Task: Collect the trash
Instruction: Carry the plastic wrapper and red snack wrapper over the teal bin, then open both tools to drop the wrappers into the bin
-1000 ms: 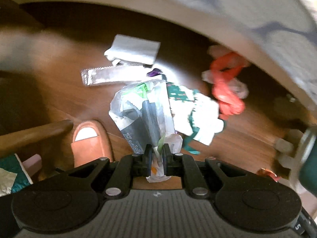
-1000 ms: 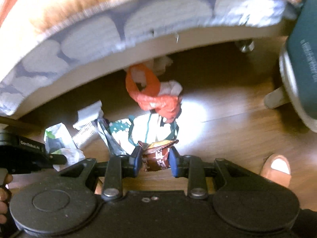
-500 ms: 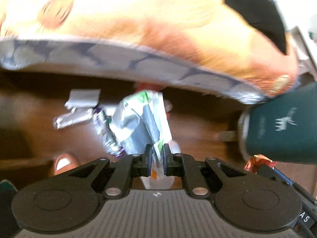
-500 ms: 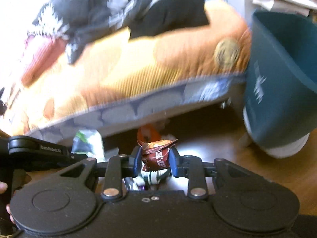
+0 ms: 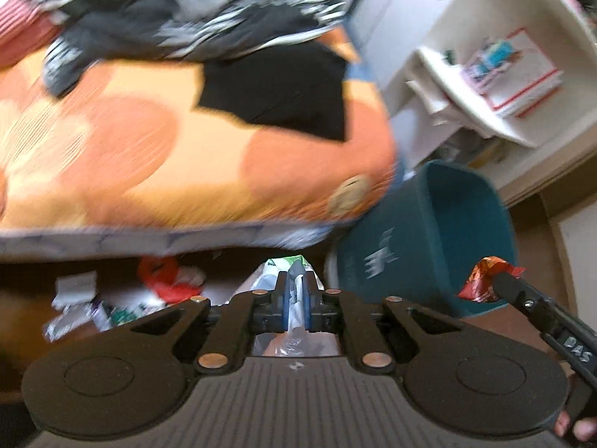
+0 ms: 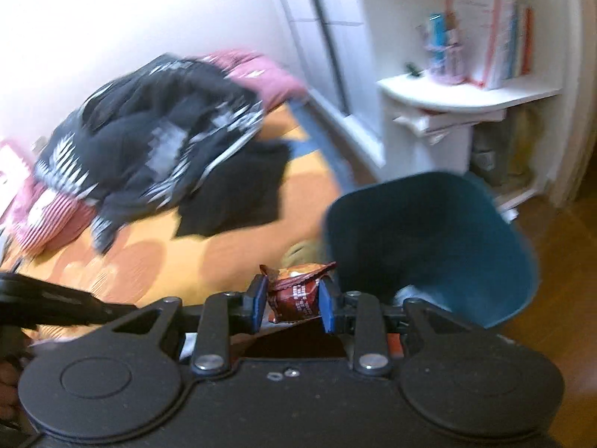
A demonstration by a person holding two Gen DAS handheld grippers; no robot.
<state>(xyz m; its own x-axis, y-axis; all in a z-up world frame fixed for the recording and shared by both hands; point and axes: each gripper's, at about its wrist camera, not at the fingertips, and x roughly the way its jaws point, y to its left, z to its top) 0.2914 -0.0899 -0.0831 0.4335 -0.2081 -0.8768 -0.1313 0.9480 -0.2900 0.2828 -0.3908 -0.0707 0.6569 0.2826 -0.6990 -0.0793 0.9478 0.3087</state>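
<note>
So the teal bin [image 6: 429, 246] sits right of centre in the right wrist view, tipped with its mouth facing the camera, and there's just something pale at the bottom [image 6: 408, 293], too blurry to name. The right gripper [image 6: 293, 304] has its fingers pinched on a crumpled brown snack wrapper [image 6: 294, 295], just left of the bin's rim. The left gripper [image 5: 296, 298] is squeezed nearly closed on a thin white-and-grey plastic wrapper [image 5: 294, 280], left of the bin [image 5: 429, 239]. More trash, including a red bag [image 5: 164, 280], lies on the floor at lower left under the orange bed [image 5: 149, 156].
</note>
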